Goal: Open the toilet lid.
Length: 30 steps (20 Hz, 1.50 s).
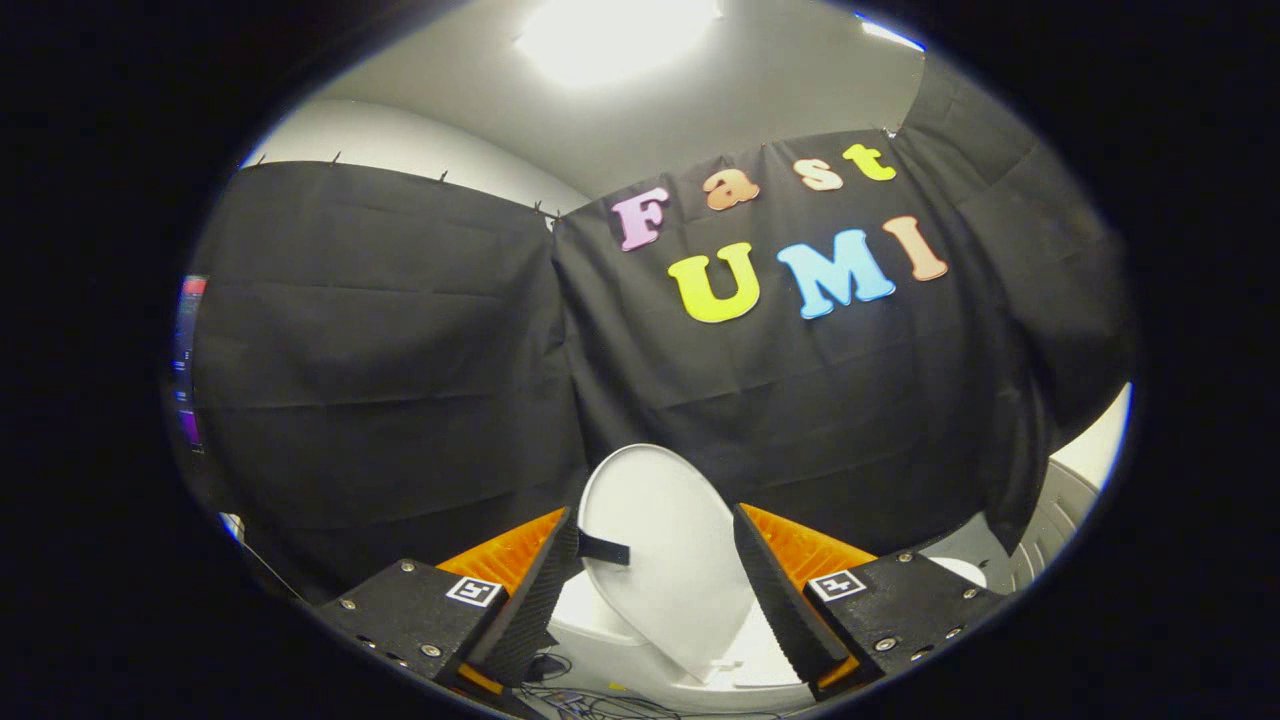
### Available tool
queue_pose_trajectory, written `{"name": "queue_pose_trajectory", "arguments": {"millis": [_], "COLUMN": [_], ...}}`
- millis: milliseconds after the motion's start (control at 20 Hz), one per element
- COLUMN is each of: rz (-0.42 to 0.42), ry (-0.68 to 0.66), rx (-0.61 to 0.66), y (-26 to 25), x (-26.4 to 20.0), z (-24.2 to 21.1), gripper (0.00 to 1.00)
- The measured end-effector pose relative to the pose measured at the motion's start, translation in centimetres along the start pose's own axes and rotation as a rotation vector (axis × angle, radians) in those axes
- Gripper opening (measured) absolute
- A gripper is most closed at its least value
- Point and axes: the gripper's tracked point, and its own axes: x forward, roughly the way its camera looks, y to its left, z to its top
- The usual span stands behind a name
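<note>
Gripper fingers spread, flanking white toilet lid raised upright.

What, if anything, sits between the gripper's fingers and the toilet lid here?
Nothing visible does. The white toilet lid stands raised in the gap between the open gripper fingers, with a black tab on its edge beside one finger. Whether either finger touches the lid cannot be told.

No readable text stands on any object; the gripper carries only square black-and-white marker tags, which bear patterns, not words.
</note>
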Motion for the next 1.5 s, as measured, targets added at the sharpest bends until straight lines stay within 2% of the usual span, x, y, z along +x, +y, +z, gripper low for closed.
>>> {"name": "queue_pose_trajectory", "arguments": {"millis": [400, 650, 850, 1350, 1500], "rz": [-0.15, -0.224, -0.281, -0.304, -0.279], "ry": [-0.056, -0.084, -0.083, -0.048, -0.032], "rx": [-0.224, -0.236, -0.28, -0.243, -0.274], "y": [-9.0, -13.9, -17.2, -19.8, -19.2], "x": [-4.7, -8.2, -10.7, -13.3, -13.4], "z": [4.6, 5.6, 4.7, -0.2, -1.2], "gripper": [0.95, 0.95, 0.95, 0.96, 0.96]}}
